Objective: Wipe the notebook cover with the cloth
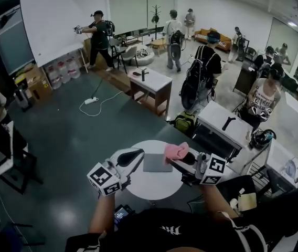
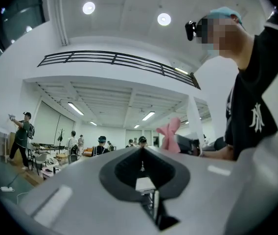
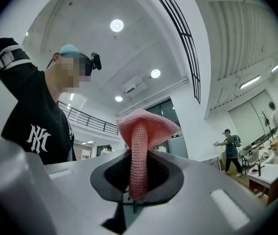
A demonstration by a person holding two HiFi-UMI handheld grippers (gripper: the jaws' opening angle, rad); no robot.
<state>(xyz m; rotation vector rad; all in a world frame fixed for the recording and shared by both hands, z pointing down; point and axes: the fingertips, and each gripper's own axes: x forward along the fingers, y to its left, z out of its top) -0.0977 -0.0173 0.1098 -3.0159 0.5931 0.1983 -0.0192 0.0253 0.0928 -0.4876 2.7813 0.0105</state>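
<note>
The dark floor [image 1: 75, 135] fills most of the head view, and other people [image 1: 100, 35] stand about in the upper part of the frame. Low in the middle of the frame sits a round white table [image 1: 149, 187]. A flat gray notebook [image 1: 157, 163] lies on it, shut, near the table's middle. The left gripper [image 1: 136, 154] is at the notebook's left side. Its claw is closed, and the left gripper view [image 2: 144, 180] shows nothing between the two jaws. The right gripper [image 1: 184, 156] is at the notebook's right side. Its claw is squeezed tight on the pink cloth [image 1: 176, 150], which puffs out past the jaws like a little mushroom in the right gripper view [image 3: 144, 126]. That view looks up at the ceiling, so the right gripper seems tipped up and the cloth looks lifted off the cover, by the notebook's upper right corner. The wiping has not started; the cloth is picked up and ready. Next, the cloth needs to tip down onto the cover and slide across it, and the empty left claw could press the notebook so it does not slip.
</note>
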